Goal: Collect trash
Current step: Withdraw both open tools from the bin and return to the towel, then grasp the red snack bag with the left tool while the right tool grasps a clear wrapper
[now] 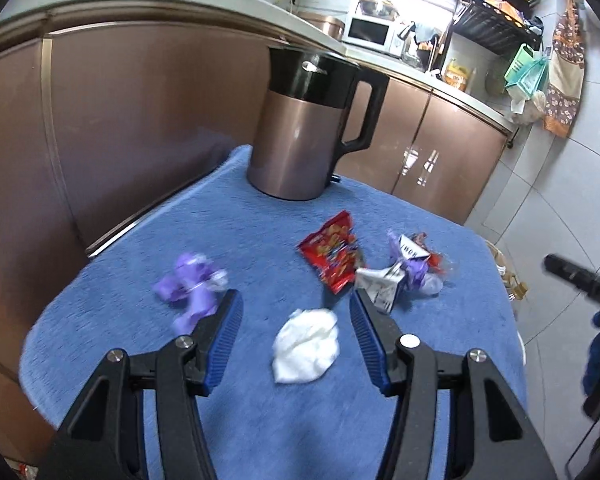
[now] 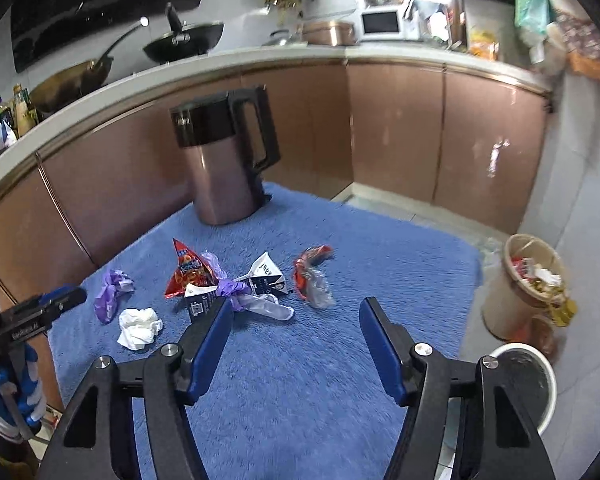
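Left tongs (image 1: 296, 300) hung spread wide over the blue tabletop (image 1: 260, 232), a white tissue wad (image 1: 306, 346) lying between the fingers, untouched. Right tongs (image 2: 296, 308) were spread too, gripping nothing. Trash was scattered near the kettle (image 1: 300, 128): a red snack bag (image 1: 334, 254), a purple wrapper (image 1: 190, 286), torn cartons. A full bin (image 2: 524, 284) stood on the floor beyond the tabletop's edge.

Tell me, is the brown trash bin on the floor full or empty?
Nearly full. The brown trash bin beside the blue-covered table shows wrappers and paper heaped up to its rim, some spilling over the side.
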Demonstrator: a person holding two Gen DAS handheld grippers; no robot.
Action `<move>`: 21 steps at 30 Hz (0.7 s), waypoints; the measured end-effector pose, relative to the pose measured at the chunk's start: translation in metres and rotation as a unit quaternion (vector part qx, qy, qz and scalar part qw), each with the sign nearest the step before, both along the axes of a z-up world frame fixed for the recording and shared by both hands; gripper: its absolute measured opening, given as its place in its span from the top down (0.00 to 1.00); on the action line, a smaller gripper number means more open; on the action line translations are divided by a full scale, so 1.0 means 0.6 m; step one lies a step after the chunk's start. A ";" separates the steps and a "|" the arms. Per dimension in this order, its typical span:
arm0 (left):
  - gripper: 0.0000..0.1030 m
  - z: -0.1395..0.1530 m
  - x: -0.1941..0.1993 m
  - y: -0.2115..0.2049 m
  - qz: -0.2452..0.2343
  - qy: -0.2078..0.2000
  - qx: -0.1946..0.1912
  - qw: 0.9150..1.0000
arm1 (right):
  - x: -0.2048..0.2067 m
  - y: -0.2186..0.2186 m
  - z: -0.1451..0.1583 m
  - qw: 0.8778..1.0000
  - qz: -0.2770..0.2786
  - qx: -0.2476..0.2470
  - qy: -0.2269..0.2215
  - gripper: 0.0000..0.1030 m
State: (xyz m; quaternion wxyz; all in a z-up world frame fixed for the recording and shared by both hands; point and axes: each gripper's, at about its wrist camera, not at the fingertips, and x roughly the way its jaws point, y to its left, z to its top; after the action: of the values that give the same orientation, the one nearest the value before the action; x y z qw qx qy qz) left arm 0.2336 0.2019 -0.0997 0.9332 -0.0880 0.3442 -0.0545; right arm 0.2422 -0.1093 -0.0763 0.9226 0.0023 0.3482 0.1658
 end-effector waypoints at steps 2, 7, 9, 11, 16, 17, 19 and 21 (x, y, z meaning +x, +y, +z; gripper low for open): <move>0.48 -0.003 0.036 -0.019 -0.004 0.010 -0.008 1.000 | 0.033 0.004 -0.021 1.000 0.009 0.004 0.015 0.38; 0.48 -0.013 0.132 -0.061 0.004 0.041 -0.034 0.999 | 0.109 0.012 -0.072 0.999 0.026 -0.006 0.044 0.40; 0.48 -0.021 0.164 -0.075 0.022 0.056 -0.033 0.998 | 0.135 0.015 -0.089 0.998 0.032 -0.010 0.051 0.40; 0.48 -0.033 0.191 -0.083 0.040 0.071 -0.028 0.996 | 0.160 0.016 -0.107 0.997 0.036 -0.009 0.061 0.40; 0.49 -0.083 0.240 -0.087 0.069 0.122 -0.037 0.989 | 0.211 0.018 -0.148 0.995 0.049 0.005 0.084 0.45; 0.49 -0.089 0.243 -0.087 0.073 0.125 -0.038 0.989 | 0.217 0.020 -0.154 0.995 0.053 0.009 0.087 0.48; 0.52 -0.102 0.249 -0.086 0.080 0.134 -0.042 0.987 | 0.229 0.024 -0.166 0.994 0.061 0.010 0.091 0.51; 0.62 -0.113 0.253 -0.086 0.080 0.143 -0.047 0.985 | 0.238 0.024 -0.176 0.993 0.066 0.015 0.096 0.56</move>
State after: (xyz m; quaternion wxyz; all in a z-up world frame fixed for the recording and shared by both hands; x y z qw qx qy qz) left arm 0.3855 0.1502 -0.1678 0.8707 -0.1660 0.4626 0.0178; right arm 0.3853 -0.0946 -0.1822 0.8719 0.0095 0.4318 0.2307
